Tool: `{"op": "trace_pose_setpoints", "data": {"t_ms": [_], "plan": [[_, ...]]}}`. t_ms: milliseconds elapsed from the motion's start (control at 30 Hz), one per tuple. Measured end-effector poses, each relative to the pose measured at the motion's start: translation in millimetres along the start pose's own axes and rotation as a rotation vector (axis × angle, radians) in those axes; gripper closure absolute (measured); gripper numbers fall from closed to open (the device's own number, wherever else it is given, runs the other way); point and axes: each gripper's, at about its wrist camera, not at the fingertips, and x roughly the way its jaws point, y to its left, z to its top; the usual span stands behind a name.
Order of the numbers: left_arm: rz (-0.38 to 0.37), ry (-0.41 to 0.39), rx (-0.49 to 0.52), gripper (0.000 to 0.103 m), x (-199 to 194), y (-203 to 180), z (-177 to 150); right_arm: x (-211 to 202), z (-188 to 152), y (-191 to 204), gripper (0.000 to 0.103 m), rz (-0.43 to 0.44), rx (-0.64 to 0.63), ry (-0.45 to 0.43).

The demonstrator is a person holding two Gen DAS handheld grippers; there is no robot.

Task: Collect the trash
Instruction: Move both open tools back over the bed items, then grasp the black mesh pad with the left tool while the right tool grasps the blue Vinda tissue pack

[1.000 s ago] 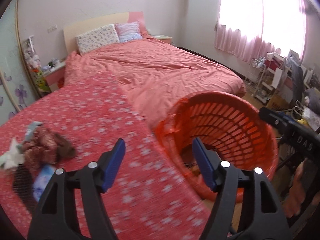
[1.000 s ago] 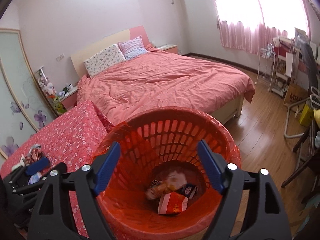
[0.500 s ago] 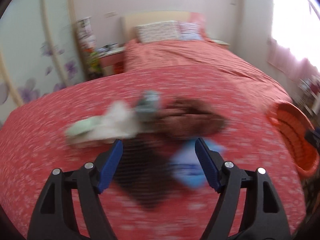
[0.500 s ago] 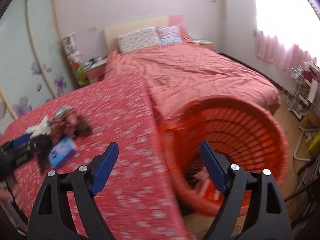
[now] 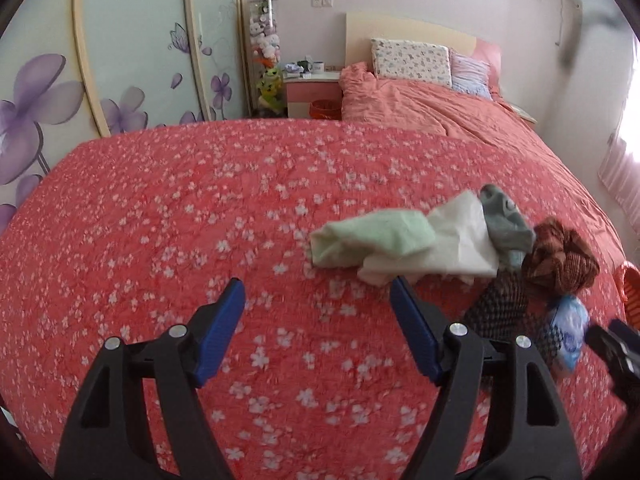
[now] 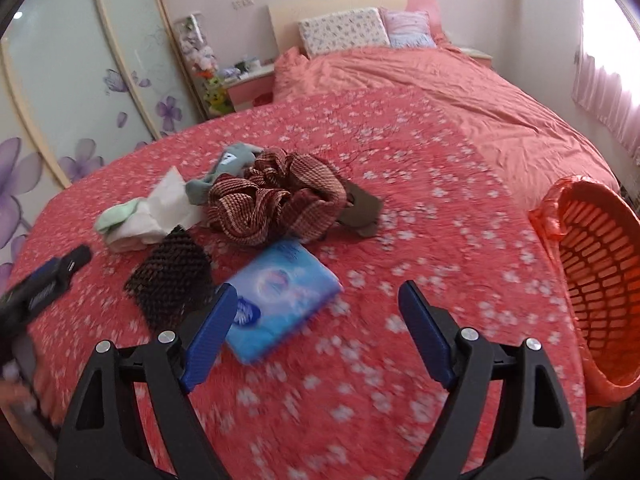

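A pile lies on the red floral bedspread (image 6: 420, 220): a blue tissue pack (image 6: 280, 296), a black mesh piece (image 6: 172, 276), a brown checked cloth (image 6: 276, 204), white paper (image 6: 160, 208), a pale green cloth (image 5: 372, 240) and a grey sock (image 5: 504, 220). My right gripper (image 6: 318, 334) is open and empty, just in front of the tissue pack. My left gripper (image 5: 318, 322) is open and empty, left of the pile, near the white paper (image 5: 448, 248). The orange basket (image 6: 592, 280) stands at the bed's right edge.
A second bed with a salmon cover (image 6: 460, 88) and pillows (image 6: 344, 32) lies behind. A pink nightstand (image 5: 312, 88) and a toy shelf (image 5: 266, 60) stand by the flowered wardrobe doors (image 5: 132, 52). Pink curtains (image 6: 608, 108) hang on the right.
Both grippers have swung left, away from the orange basket and toward the pile on the bedspread. Both stay open and empty.
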Motion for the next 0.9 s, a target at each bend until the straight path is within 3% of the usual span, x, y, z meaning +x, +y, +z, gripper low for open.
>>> {"op": "trace_pose_setpoints", "data": {"t_ms": [167,300,467,533,600,633,700,800,900], "plan": [[-0.053,0.026,0.025,0.030,0.6,-11.5,-13.7,23.1,5.5,4.9,0.027,0.007,0.051,0.069],[-0.121,0.035,0.046,0.037,0.5,-28.6,-18.4,14.7,-4.7,7.3,0.040,0.029,0.011,0.044],[-0.192,0.040,0.123,0.038,5.8,-69.4,-18.7,2.4,-10.5,-2.3,0.041,-0.025,-0.019,0.020],[-0.196,0.056,0.173,0.044,13.3,-87.2,-20.5,-1.9,-12.9,-11.9,0.041,-0.035,-0.004,0.022],[-0.197,0.077,0.203,0.065,21.9,-99.1,-21.9,-3.3,-11.7,-17.0,0.041,-0.042,0.001,0.021],[-0.201,0.082,0.209,0.067,23.9,-102.3,-21.9,-6.0,-12.4,-19.2,0.041,-0.041,0.005,0.020],[-0.195,0.070,0.200,0.088,21.5,-101.0,-21.5,-11.4,-12.9,-21.3,0.039,-0.037,0.015,0.017],[-0.184,0.072,0.191,0.090,13.8,-90.3,-26.8,-16.3,-14.7,-18.1,0.025,-0.033,0.032,0.014],[-0.146,0.068,0.179,0.090,6.3,-71.3,-33.5,-11.4,-15.1,-14.0,0.022,-0.044,0.053,0.036]]}}
